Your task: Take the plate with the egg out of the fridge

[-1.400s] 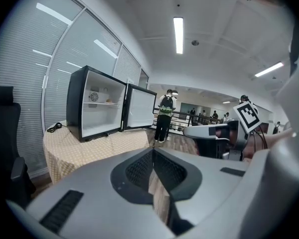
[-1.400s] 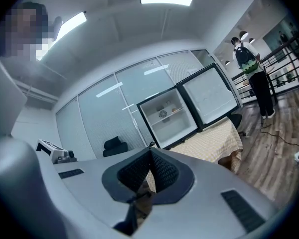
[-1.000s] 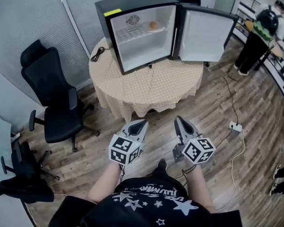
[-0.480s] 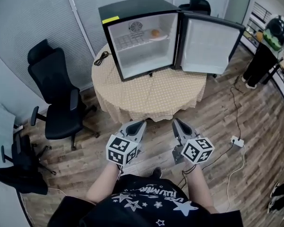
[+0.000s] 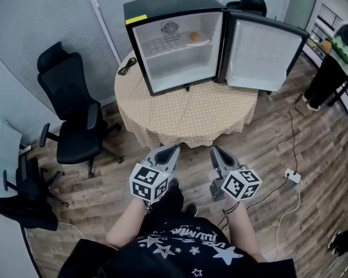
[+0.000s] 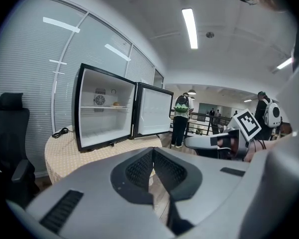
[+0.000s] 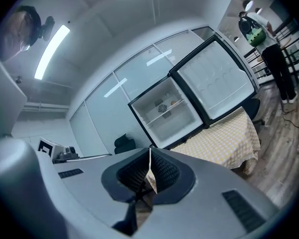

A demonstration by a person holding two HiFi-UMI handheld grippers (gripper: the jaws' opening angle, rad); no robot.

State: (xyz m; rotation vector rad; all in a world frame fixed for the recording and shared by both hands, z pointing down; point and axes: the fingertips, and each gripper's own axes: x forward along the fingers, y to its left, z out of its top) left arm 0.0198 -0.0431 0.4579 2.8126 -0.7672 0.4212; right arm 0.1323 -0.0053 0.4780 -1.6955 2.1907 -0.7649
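Note:
A small black fridge (image 5: pixel 162 16) stands on a round table (image 5: pixel 185 112) with its door (image 5: pixel 265 50) swung open to the right. On its upper shelf sits a white plate (image 5: pixel 197 40) with a brownish egg (image 5: pixel 194 36); the plate (image 6: pixel 114 105) and the fridge (image 7: pixel 164 113) also show far off in the gripper views. My left gripper (image 5: pixel 174 149) and right gripper (image 5: pixel 213 150) are held side by side over the floor, short of the table's near edge. Both have their jaws together and hold nothing.
A black office chair (image 5: pixel 72 117) stands left of the table, another chair (image 5: pixel 23 196) at the far left. A black cable (image 5: pixel 126 67) lies on the tablecloth beside the fridge. A power strip (image 5: pixel 291 175) and cord lie on the wood floor at right. A person (image 5: pixel 330 68) stands far right.
The view has shifted closer to the table and fridge. Both grippers keep their place in front of me, still shut and empty.

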